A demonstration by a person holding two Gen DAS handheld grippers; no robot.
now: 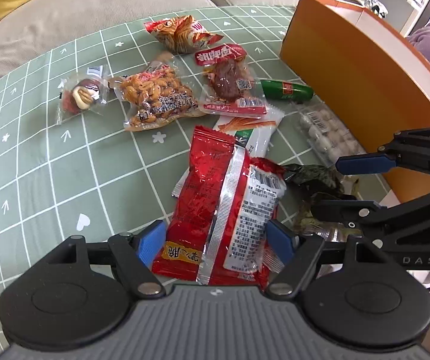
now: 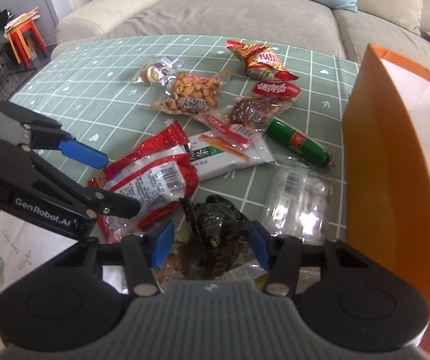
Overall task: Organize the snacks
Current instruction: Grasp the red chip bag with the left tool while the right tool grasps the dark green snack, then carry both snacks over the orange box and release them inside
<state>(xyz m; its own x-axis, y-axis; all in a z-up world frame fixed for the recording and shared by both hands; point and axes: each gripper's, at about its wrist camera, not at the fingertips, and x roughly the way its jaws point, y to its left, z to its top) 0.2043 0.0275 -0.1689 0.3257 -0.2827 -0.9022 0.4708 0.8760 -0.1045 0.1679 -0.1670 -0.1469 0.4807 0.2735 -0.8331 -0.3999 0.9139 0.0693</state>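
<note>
Snack packets lie scattered on a green checked tablecloth. My left gripper is open, its blue pads either side of the near end of a red foil packet, which lies flat on the cloth. My right gripper is open around a crumpled dark green packet, with a gap showing at the left pad. The left wrist view shows the right gripper at the right, over the dark green packet. The right wrist view has the left gripper beside the red packet.
An open orange box stands along the right side. Behind lie a peanut packet, a dried meat packet, a green sausage, a red chips bag, a clear pack of white balls. A sofa borders the far edge.
</note>
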